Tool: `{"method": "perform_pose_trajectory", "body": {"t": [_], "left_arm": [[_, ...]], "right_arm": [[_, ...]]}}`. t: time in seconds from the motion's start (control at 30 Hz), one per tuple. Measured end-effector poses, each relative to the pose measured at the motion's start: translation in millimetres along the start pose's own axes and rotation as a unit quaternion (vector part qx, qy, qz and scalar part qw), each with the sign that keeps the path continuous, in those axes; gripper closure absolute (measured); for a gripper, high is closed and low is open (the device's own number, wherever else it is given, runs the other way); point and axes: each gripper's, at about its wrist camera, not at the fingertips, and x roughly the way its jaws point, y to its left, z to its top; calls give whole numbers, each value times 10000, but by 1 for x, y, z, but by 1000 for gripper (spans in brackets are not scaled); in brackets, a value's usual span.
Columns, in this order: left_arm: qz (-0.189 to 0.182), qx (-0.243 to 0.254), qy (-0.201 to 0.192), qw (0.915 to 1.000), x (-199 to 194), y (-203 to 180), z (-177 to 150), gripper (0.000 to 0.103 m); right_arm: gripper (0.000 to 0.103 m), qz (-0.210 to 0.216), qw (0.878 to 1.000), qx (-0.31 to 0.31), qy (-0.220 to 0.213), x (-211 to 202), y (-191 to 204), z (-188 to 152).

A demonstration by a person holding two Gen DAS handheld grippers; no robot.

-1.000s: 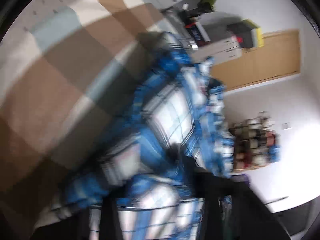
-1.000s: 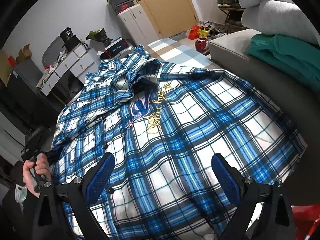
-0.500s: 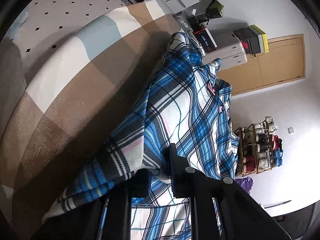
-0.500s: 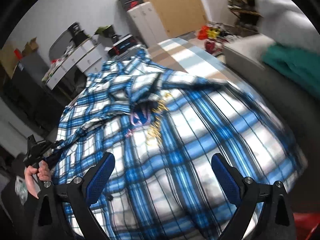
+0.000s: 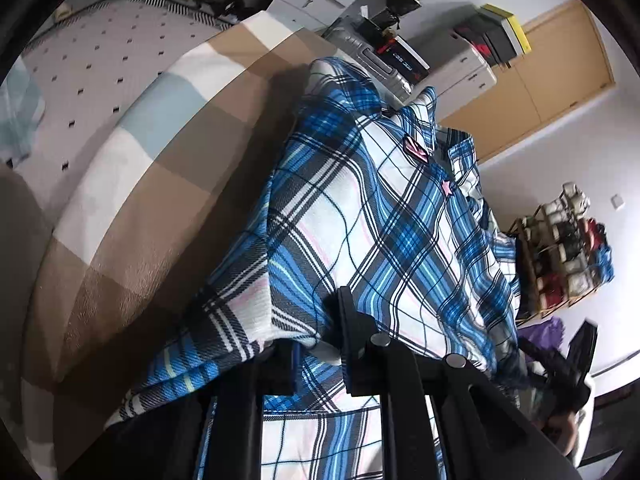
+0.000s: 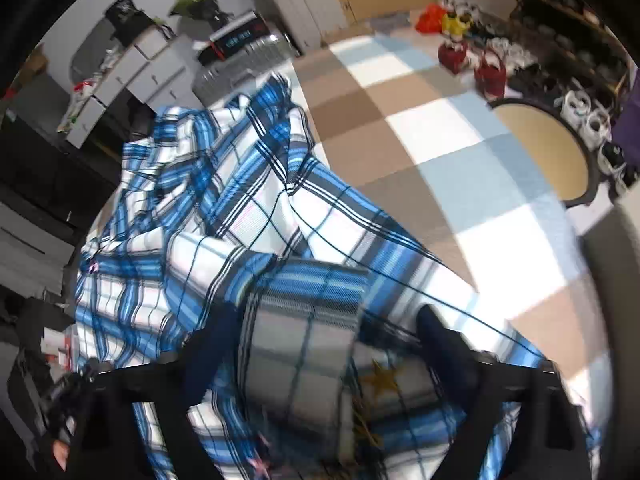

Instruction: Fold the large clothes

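The left gripper (image 5: 316, 344) pinches the plaid shirt (image 5: 384, 232); the right gripper (image 6: 320, 344) is closing around a fold and may catch extra layers.

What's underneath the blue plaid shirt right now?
The plaid shirt lies on a checked blanket in tan, white and light blue squares. Whatever sits directly beneath the shirt's middle is covered.

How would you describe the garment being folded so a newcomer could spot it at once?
Find the big checked cover of tan, white and pale blue squares. On it lies a shirt in blue, white and black plaid, bunched toward the left gripper. A gold star embroidered near the right gripper sets it apart.
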Motion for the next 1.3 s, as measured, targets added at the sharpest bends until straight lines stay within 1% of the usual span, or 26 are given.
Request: {"method": "perform_pose_trajectory", "body": {"t": [0.03, 0.07, 0.13, 0.17, 0.2, 0.33, 0.43, 0.47, 0.53, 0.6, 0.63, 0.67, 0.7, 0.77, 0.83, 0.87, 0.9, 0.97, 1.0, 1.03, 1.1, 1.13, 1.17, 1.23, 1.27, 1.3], "left_arm": [[25, 37, -3, 10000, 0, 0, 0, 93], [52, 68, -3, 10000, 1, -1, 0, 93], [78, 100, -4, 9999, 2, 0, 0, 93], [88, 116, -4, 9999, 2, 0, 1, 93], [99, 131, 0, 9999, 2, -1, 1, 93], [176, 233, 1, 9996, 4, -3, 1, 93], [285, 338, -29, 9990, 4, -6, 0, 93], [319, 375, -42, 9988, 5, -7, -1, 93], [373, 450, -68, 9983, 5, -8, -1, 93], [384, 463, -77, 9982, 5, -8, -1, 93], [384, 465, -75, 9981, 5, -8, -1, 93], [374, 453, -73, 9982, 5, -7, 0, 93], [368, 441, -73, 9983, 5, -7, 0, 93], [370, 415, -77, 9984, 5, -6, 0, 93], [379, 387, -88, 9985, 5, -7, 0, 93], [401, 364, -96, 9985, 5, -7, 0, 93], [416, 339, -86, 9985, 4, -8, -1, 93], [438, 223, -27, 9988, -2, -9, 0, 92], [384, 175, -50, 9991, -7, -9, 1, 92], [248, 135, -143, 9995, -16, -9, 2, 91], [229, 149, -275, 9992, -32, -12, 4, 89], [211, 180, -304, 9992, -38, -14, 4, 89], [235, 235, -286, 9990, -43, -17, 3, 88], [485, 456, -251, 9975, -53, -25, 0, 88], [595, 604, -333, 9958, -60, -30, -3, 88], [687, 684, -443, 9943, -67, -33, -5, 88]], "right_arm": [[76, -101, 9999, -64, 14, 0, 5, 1], [85, -344, 9991, -242, -68, -3, 14, 4], [99, -554, 9955, -650, -408, -15, 31, 8], [99, -644, 9921, -873, -623, -23, 40, 12], [99, -686, 9874, -1073, -941, -35, 50, 17], [100, -774, 9753, -1371, -1548, -57, 69, 37], [99, -953, 9574, -1752, -2089, -61, 81, 47], [99, -1030, 9556, -1787, -2106, -54, 84, 51], [99, -1257, 9608, -1714, -1777, -27, 81, 57], [95, -1423, 9677, -1662, -1250, 2, 68, 55], [94, -1528, 9685, -1649, -1069, 11, 60, 52], [84, -1718, 9681, -1613, -852, 21, 51, 48], [79, -1868, 9670, -1561, -751, 24, 44, 45], [66, -1884, 9676, -1473, -810, 15, 33, 40], [62, -1872, 9676, -1325, -1054, -3, 28, 37], [55, -1834, 9680, -1233, -1192, -16, 28, 36], [50, -1689, 9695, -1218, -1290, -26, 31, 35], [34, -1163, 9727, -1403, -1439, -41, 50, 30], [31, -983, 9720, -1589, -1422, -42, 63, 26], [30, -896, 9710, -1735, -1380, -40, 74, 23], [30, -718, 9664, -2186, -1150, -25, 105, 12], [30, -698, 9636, -2349, -1069, -18, 117, 7], [30, -761, 9575, -2618, -939, -3, 130, -1], [32, -1193, 9419, -3068, -672, 26, 145, -19], [32, -1362, 9349, -3226, -574, 39, 146, -25], [33, -1607, 9268, -3376, -364, 55, 146, -33]]}}
